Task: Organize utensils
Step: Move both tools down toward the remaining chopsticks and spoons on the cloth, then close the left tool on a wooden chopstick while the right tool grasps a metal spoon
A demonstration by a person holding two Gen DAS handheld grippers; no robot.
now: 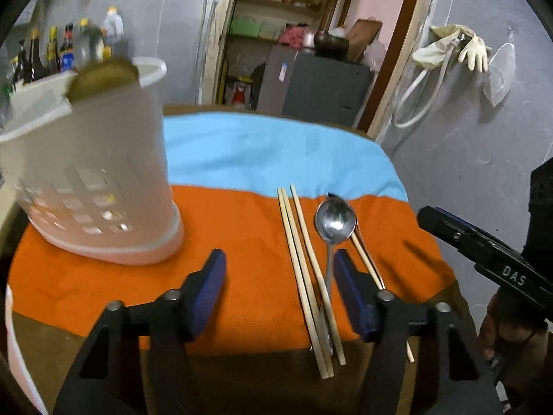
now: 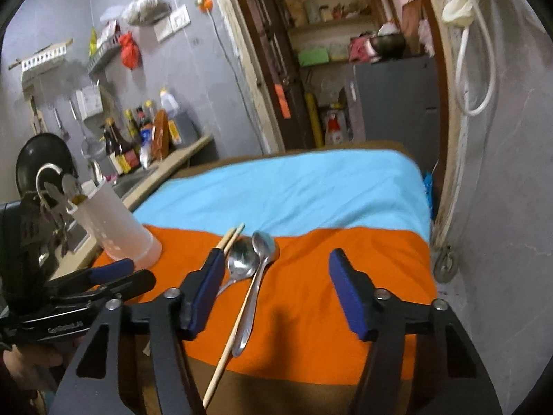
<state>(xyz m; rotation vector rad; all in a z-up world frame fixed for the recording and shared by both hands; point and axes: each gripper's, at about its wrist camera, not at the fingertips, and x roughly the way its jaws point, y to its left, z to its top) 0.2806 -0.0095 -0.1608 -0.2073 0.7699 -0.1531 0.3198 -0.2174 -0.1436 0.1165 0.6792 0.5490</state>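
Steel spoons [image 2: 254, 266] beside wooden chopsticks [image 1: 304, 276]

My left view blurs the white perforated plastic utensil holder [image 1: 93, 173], its side cut off. The blue-padded right gripper [image 2: 276, 287] hides part of the pale wooden chopsticks [image 2: 232, 237].

chopsticks [image 1: 304, 276]: thin, pale wood sticks, flat on the orange cloth [image 1: 242, 242], ends poking past the table's near edge.
spoons [image 2: 243, 263]: two shiny metal ones, bowls up, beside the sticks, handles toward the near edge.
holder [image 1: 100, 173]: tall white cup with holes, upright near the table's left edge.
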